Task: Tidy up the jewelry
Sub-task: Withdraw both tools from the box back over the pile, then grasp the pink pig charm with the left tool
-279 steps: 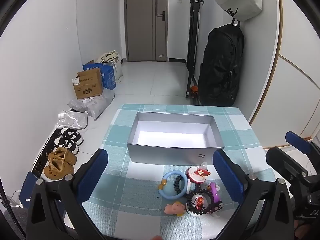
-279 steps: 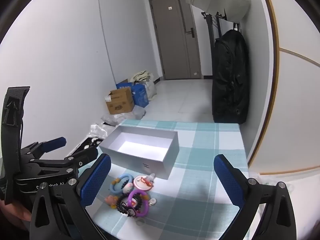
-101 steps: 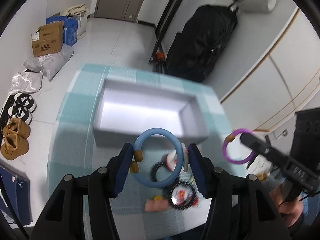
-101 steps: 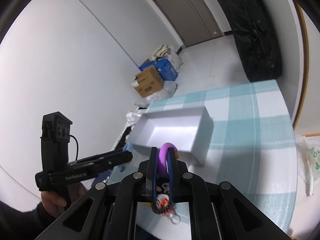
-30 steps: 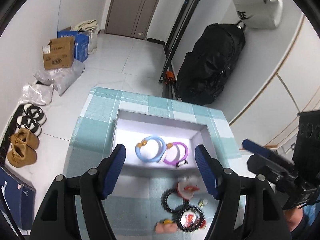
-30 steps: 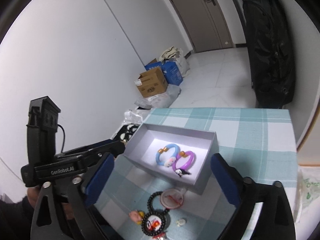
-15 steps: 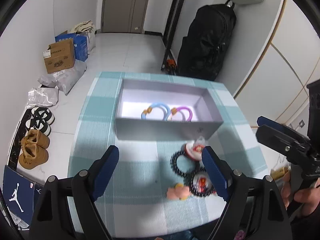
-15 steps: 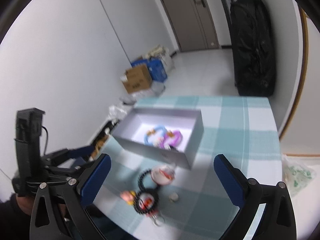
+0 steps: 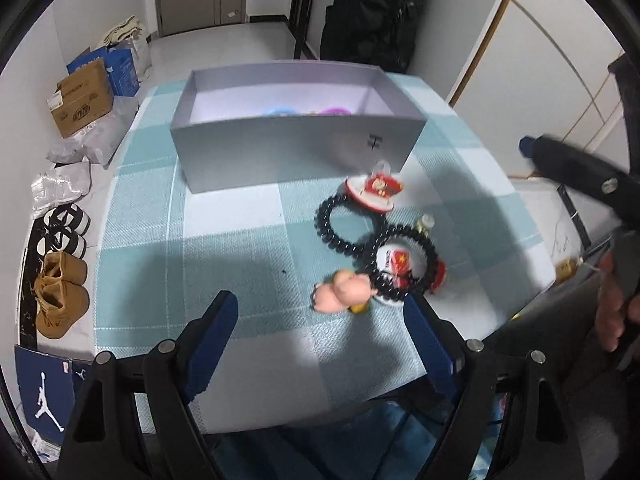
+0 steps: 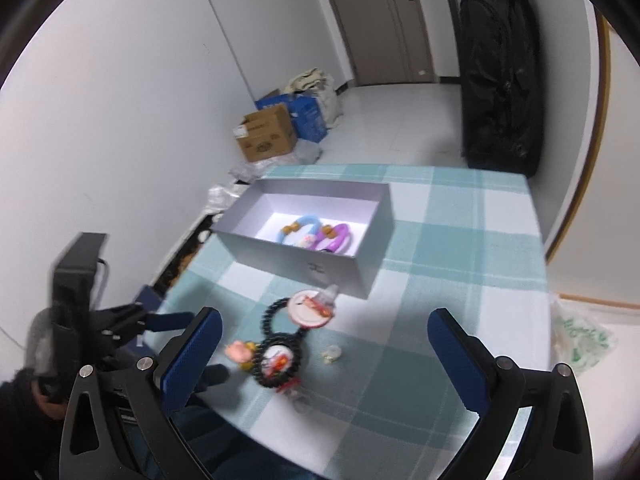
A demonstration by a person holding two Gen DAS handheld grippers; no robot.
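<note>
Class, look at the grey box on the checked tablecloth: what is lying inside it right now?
Inside the grey box lie a blue bracelet and a purple bracelet, side by side. The near wall covers their lower parts and the floor behind it, so anything there stays unseen.

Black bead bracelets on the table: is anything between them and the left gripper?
Nothing visible blocks them. The left gripper is open just short of the black bead bracelets, with only a pink charm lying at their near edge. The box beyond them is open-topped.
</note>
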